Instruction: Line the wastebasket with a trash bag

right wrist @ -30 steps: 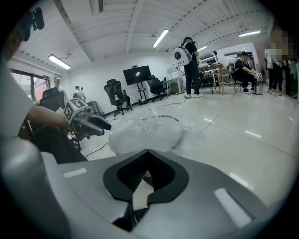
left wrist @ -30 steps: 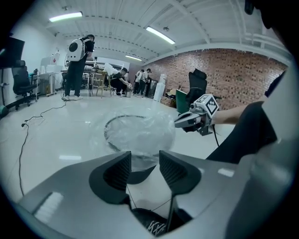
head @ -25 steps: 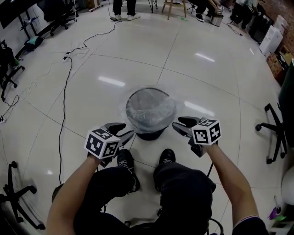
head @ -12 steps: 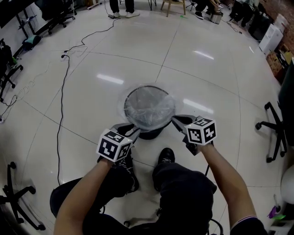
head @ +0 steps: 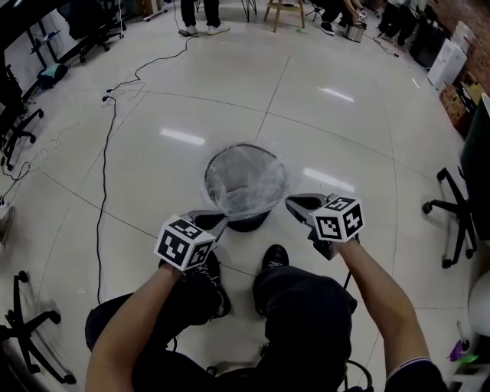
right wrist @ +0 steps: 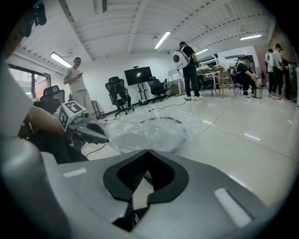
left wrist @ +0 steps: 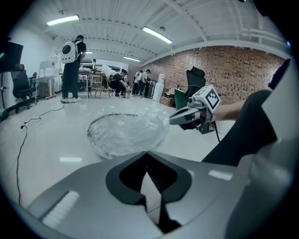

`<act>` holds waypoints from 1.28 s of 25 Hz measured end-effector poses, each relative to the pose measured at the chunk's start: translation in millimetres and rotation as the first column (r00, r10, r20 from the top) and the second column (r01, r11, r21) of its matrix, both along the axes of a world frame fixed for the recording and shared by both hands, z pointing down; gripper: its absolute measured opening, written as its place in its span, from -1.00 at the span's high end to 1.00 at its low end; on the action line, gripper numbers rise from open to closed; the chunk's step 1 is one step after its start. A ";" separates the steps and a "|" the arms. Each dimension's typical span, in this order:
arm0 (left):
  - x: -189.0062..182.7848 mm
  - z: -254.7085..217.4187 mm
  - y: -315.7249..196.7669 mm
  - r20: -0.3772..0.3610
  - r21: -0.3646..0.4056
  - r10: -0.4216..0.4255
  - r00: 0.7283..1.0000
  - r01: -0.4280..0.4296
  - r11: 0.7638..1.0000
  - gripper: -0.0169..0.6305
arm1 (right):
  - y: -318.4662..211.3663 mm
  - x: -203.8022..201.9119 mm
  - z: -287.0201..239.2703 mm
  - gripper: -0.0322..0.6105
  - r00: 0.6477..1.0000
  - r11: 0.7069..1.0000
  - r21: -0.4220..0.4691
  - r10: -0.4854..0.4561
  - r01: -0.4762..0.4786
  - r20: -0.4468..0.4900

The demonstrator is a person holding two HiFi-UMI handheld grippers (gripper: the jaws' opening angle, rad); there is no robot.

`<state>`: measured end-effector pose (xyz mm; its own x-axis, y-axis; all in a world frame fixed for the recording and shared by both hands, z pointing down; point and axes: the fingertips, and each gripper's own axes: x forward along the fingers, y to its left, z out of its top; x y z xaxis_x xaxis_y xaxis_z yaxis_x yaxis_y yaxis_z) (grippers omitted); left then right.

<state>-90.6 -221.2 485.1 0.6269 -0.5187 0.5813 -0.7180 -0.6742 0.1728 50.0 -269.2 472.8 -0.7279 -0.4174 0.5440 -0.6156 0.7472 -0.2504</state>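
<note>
**A:** Two claws, so how do they stand?

**B:** Both are together. The left claw [left wrist: 147, 154] has just been closing, and its tips now meet on the thin film of the bag [head: 246, 180], with no gap between the jaws. The right claw [right wrist: 147, 152] has just been closing as well, and it pinches the film the same way.

**A:** Where on the bag?

**B:** The left one takes the skirt at the near-left of the rim. The right one takes it at the near-right. Each claw points forward and down, and the two are angled in toward each other.

**A:** And the bag itself?

**B:** It is clear and crinkled and sits in the basket [head: 248, 223]. Its mouth is spread over the round rim and a loose skirt hangs outside all the way round. The film sags inside the opening. Only the basket's dark lower part shows below the skirt.

**A:** Where does the basket sit?

**B:** It stands upright on the floor [head: 344, 138], well away from the floor's edges and just ahead of the person's shoes [head: 276, 259].

**A:** What is further out?

**B:** A cable [head: 107, 153] runs over the floor at the left, well apart from the basket. A chair [head: 453, 222] stands by the right edge. People [head: 200, 15] stand along the far edge.
</note>
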 end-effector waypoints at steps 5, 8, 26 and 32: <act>3.3 9.7 15.6 0.022 -0.042 0.024 0.999 -0.024 0.999 0.91 | 17.4 3.1 12.3 0.89 0.999 0.999 -0.029 -0.027 0.026 -0.036; 3.1 23.1 17.4 0.048 -0.064 0.021 0.999 -0.018 0.998 0.91 | 21.6 3.9 28.5 0.89 0.998 0.998 -0.057 -0.030 0.027 -0.058; -3.5 91.2 -5.8 0.059 -0.151 -0.027 0.998 0.036 0.988 0.91 | -1.4 -2.3 99.7 0.89 0.997 0.989 -0.149 -0.001 -0.010 -0.076; -13.0 88.5 5.3 0.068 -0.171 -0.015 0.998 0.027 0.985 0.74 | -2.8 4.2 100.4 0.69 0.996 0.988 -0.153 0.016 -0.030 -0.093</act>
